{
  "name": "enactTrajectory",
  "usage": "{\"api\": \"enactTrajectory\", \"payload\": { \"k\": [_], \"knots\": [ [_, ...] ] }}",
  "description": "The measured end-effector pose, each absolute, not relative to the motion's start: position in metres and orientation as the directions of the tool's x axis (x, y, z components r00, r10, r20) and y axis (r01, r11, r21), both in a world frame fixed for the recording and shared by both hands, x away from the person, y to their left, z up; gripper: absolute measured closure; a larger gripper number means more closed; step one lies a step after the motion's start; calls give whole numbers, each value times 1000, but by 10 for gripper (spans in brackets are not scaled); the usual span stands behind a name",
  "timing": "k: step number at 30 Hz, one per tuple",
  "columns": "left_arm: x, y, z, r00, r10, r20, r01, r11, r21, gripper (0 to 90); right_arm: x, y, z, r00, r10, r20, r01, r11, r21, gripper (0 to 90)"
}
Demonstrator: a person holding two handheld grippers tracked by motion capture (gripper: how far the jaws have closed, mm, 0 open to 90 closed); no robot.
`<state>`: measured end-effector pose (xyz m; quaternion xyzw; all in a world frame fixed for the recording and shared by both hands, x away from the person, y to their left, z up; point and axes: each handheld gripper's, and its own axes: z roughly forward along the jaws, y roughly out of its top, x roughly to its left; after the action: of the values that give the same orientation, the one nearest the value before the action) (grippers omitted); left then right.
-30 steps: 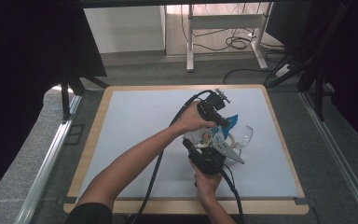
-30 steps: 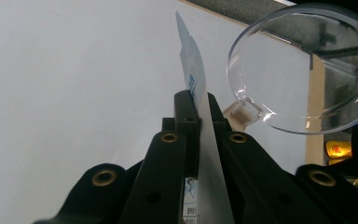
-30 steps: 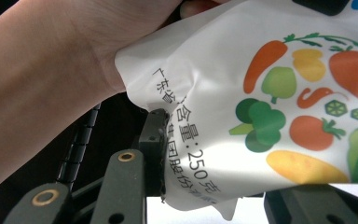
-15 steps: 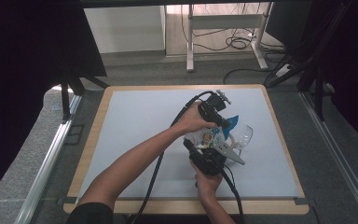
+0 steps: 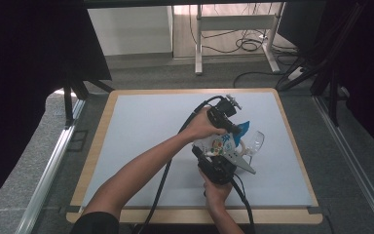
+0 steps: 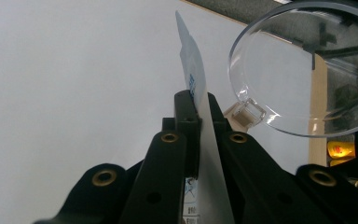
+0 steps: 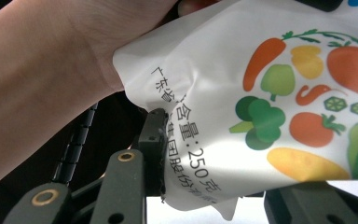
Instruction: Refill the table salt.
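Note:
A white pouch (image 5: 217,144) printed with vegetables and a blue top is held up over the table between both grippers. My left gripper (image 5: 234,127) reaches in from above and is shut on the pouch's thin upper edge (image 6: 193,70), seen edge-on between the jaws in the left gripper view. My right gripper (image 5: 215,155) comes from the near side and is shut on the pouch's lower end (image 7: 279,102); one pad (image 7: 156,144) presses into the printed film. A clear plastic cup (image 5: 256,141) with a small handle lies tipped just right of the pouch, its round mouth (image 6: 303,70) facing the left gripper's camera.
The table (image 5: 141,126) has a pale blue-grey top with a wooden border. Black cables (image 5: 163,180) trail from both grippers toward the near edge. Metal rails run along both sides of the table, and a desk frame with floor cables (image 5: 246,44) stands beyond the far edge.

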<state>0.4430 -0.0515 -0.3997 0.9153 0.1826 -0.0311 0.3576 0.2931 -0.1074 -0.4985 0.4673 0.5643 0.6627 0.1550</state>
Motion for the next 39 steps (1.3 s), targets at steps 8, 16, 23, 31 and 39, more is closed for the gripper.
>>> {"api": "enactTrajectory", "payload": {
  "k": [8,16,23,31,39],
  "knots": [
    [444,-53,-400,930,312,-194,361,-687,630,897,291,-104,-498,-509,748,426,304,-307,902,620],
    [444,-57,-399,930,312,-195,363,-687,630,897,292,-107,-496,-509,750,422,301,-304,904,621],
    [445,-56,-399,930,312,-195,362,-689,628,897,292,-107,-494,-511,751,418,301,-299,906,621],
    [445,-54,-401,928,318,-194,366,-689,625,897,293,-105,-494,-514,751,416,304,-294,906,622],
    [446,-52,-402,929,319,-189,364,-687,628,897,294,-107,-497,-527,745,409,310,-280,909,617]
  ]
}}
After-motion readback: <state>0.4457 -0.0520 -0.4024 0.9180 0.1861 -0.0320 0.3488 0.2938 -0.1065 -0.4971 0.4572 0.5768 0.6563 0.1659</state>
